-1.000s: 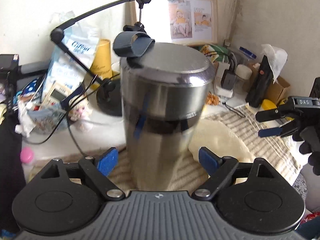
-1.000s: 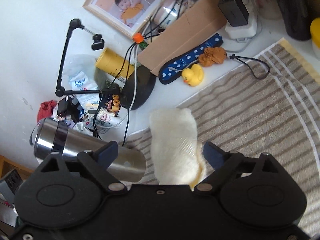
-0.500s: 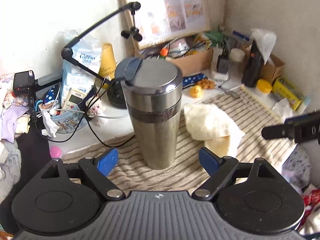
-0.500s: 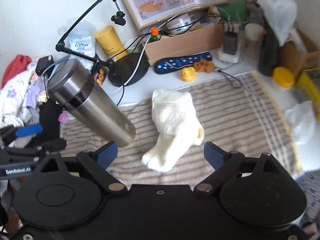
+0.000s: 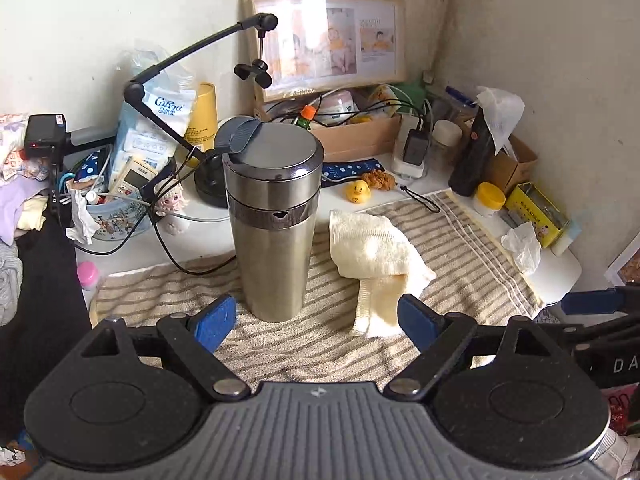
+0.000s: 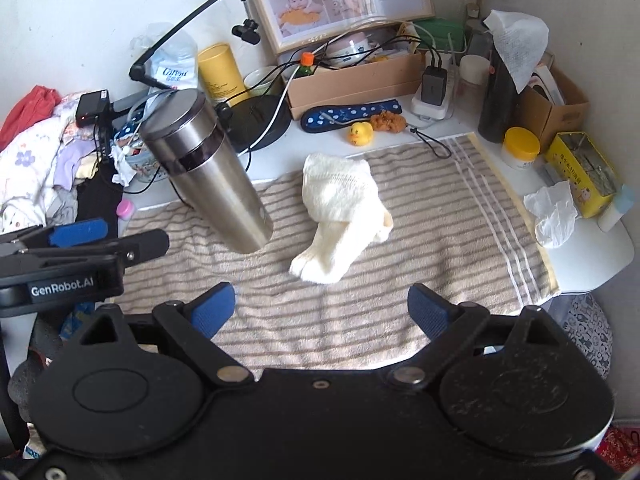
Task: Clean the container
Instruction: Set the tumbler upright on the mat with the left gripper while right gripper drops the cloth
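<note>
Both claws are spread wide and holding nothing. Left gripper [image 5: 316, 320] sits low at the bottom centre of its view, level, blue ribbed pads [image 5: 212, 322] either side of open space, with the steel tumbler [image 5: 274, 224] just ahead, not touching. Right gripper [image 6: 320, 308] hangs bottom centre of its own view, angled down at the striped towel [image 6: 420, 216]; the left one pokes in at that frame's left edge.

Tumbler stands upright mid-frame on the towel: brushed metal, tapered cylinder, dark band near the top, grey flip lid [image 5: 240, 140] raised. Right beside it lies a cream cloth [image 5: 376, 256], nubbly knit, crumpled and folded. Further back, upper middle, a little yellow rubber duck [image 5: 357, 191] sits on the white tabletop [image 5: 560, 268].
</note>
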Tool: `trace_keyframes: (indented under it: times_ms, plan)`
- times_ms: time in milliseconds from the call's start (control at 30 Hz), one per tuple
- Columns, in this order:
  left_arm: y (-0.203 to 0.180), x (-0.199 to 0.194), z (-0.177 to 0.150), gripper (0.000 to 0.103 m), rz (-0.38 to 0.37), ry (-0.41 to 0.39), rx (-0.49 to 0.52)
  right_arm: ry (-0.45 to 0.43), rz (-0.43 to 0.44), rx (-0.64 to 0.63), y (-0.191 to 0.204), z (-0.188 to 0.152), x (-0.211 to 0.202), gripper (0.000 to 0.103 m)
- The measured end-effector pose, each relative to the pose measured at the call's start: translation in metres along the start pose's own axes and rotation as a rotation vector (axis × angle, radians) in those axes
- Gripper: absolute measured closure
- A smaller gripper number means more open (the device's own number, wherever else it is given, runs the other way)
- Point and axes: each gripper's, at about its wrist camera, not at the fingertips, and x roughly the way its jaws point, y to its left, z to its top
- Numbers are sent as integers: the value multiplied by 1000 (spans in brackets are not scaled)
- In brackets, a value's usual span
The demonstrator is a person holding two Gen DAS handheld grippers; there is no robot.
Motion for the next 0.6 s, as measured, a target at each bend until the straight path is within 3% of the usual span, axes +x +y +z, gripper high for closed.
trace_keyframes:
  times_ms: [333, 600]
  plan:
    - [-6, -12, 1, 15, 35, -35, -5, 0, 28, -28, 3, 8, 2, 9]
    - [-10, -7, 1, 15, 20, -13, -7, 20, 38, -40, 1, 11, 8, 9]
